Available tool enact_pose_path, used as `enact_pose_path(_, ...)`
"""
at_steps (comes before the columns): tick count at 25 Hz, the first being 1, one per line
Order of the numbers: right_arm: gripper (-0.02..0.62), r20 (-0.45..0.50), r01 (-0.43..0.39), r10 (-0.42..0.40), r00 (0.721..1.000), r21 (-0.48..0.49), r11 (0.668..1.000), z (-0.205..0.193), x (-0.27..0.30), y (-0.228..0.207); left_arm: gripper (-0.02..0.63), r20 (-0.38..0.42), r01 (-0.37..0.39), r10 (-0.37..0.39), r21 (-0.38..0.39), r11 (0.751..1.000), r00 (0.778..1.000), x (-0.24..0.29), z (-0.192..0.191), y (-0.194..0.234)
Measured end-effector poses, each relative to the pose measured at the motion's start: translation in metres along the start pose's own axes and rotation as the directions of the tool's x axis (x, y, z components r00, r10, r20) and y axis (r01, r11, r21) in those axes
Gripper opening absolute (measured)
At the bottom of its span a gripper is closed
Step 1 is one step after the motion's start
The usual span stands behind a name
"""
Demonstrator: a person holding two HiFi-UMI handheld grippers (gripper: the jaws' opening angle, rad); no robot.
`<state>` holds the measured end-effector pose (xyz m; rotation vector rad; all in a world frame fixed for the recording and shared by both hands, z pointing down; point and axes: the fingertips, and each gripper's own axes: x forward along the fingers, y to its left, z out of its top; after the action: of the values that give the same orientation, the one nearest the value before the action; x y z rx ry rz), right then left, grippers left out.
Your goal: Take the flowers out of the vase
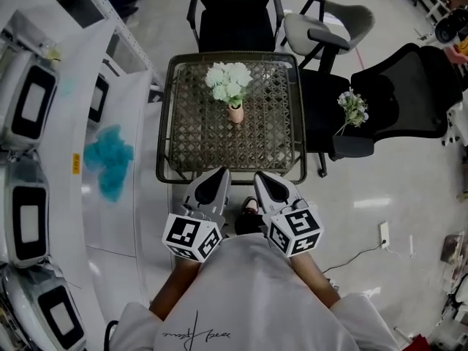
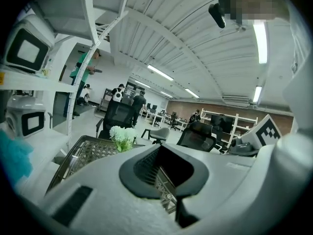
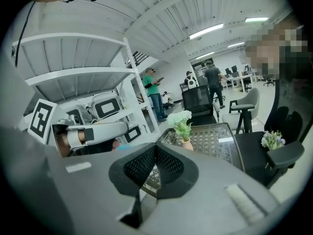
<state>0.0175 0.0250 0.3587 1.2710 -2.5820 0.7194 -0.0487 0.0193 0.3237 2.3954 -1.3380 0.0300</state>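
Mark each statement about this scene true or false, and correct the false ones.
1. The white flowers stand in the vase on the table. True.
2. The left tool grips the flower stems. False: it is shut on nothing and sits short of the table's near edge.
3. A second small bunch rests on the black chair right of the table. True.
4. The vase lies tipped over. False: it stands upright.
5. The teal cloth lies on the table. False: it lies on the white surface left of the table.
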Motion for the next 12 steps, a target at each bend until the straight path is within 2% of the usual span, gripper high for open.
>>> enact_pose_path(12, 0.006, 0.000, -0.054, 0.054, 0.999, -0.011, 0.998, 0.006, 0.006, -0.014, 0.005, 0.029, -0.039, 0.040, -0.025, 0.999, 0.999, 0.012, 0.003, -0.006)
